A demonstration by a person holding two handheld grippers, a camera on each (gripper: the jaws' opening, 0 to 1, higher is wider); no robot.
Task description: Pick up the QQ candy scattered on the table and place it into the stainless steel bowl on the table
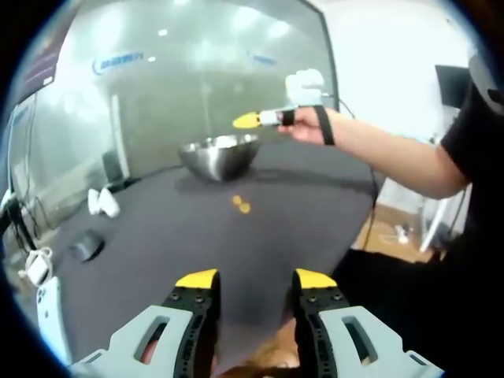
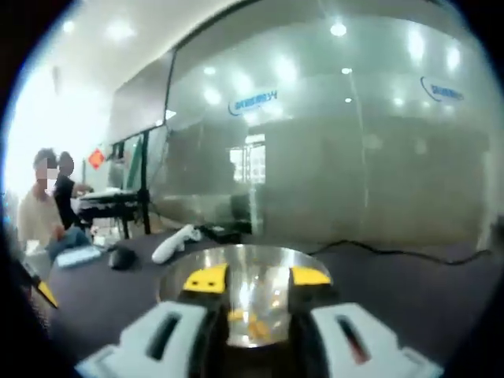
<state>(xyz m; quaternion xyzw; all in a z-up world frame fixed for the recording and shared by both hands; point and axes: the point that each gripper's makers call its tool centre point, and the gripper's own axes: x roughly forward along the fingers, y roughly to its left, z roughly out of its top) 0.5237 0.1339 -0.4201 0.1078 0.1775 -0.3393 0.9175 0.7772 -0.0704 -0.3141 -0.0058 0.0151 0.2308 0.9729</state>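
Observation:
The stainless steel bowl (image 1: 220, 155) stands at the far side of the dark table (image 1: 157, 236). Two orange QQ candies (image 1: 240, 205) lie on the table just in front of it. My left gripper (image 1: 256, 279) hangs low over the table's near corner, open, with nothing between its jaws. A hand holds my right gripper (image 1: 246, 120) above the bowl's right rim. In the right gripper view the right gripper (image 2: 257, 277) is open directly over the bowl (image 2: 181, 276), and a few orange candies (image 2: 253, 323) lie on the bowl's bottom between the jaws.
A white controller (image 1: 102, 202) and a black mouse (image 1: 87, 246) lie on the table's left side, also seen as the controller (image 2: 175, 242) and mouse (image 2: 122, 256). The table's edge (image 1: 346, 244) drops off at the right. A cable (image 2: 378, 250) runs behind the bowl. People sit at far left.

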